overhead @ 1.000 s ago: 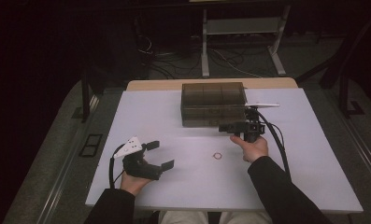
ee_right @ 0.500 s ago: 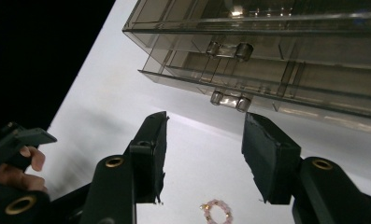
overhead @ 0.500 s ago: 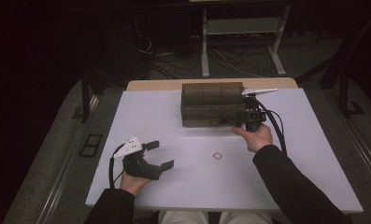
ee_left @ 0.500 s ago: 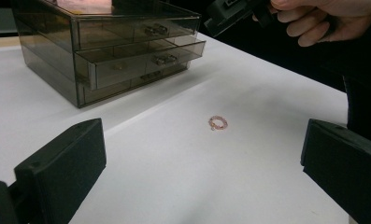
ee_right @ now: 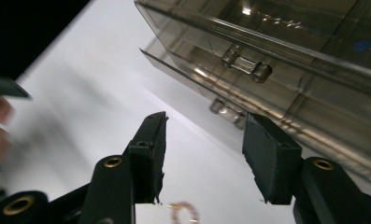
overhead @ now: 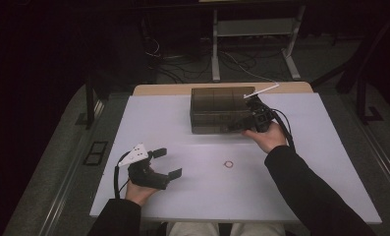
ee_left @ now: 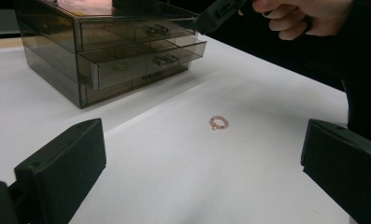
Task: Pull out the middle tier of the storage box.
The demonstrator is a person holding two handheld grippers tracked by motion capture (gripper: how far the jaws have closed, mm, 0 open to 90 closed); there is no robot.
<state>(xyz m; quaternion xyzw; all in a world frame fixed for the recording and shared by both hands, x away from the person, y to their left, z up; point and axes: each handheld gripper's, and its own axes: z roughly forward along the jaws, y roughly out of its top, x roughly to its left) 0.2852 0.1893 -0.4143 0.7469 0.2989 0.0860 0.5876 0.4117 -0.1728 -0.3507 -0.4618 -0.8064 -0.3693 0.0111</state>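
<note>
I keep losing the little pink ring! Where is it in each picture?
High view: the ring lies on the white table, middle, nearer than the drawer box.
Left gripper view: ring centre, box upper left.
Right gripper view: ring bottom edge, box upper right.

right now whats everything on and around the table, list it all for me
drawer box: 1, smoky clear plastic, far middle of the table, middle drawer pulled out a little
bracelet: 1, pink beads, on the bare table nearer the person than the box
table: 1, white top
metal stand: 1, pale grey, on the floor beyond the table
cables: several, dark and white, on the floor behind the table
left tool: 1, black, near left of the table, jaws open, holding nothing
right tool: 1, black, at the box's front right, jaws open, holding nothing
</note>
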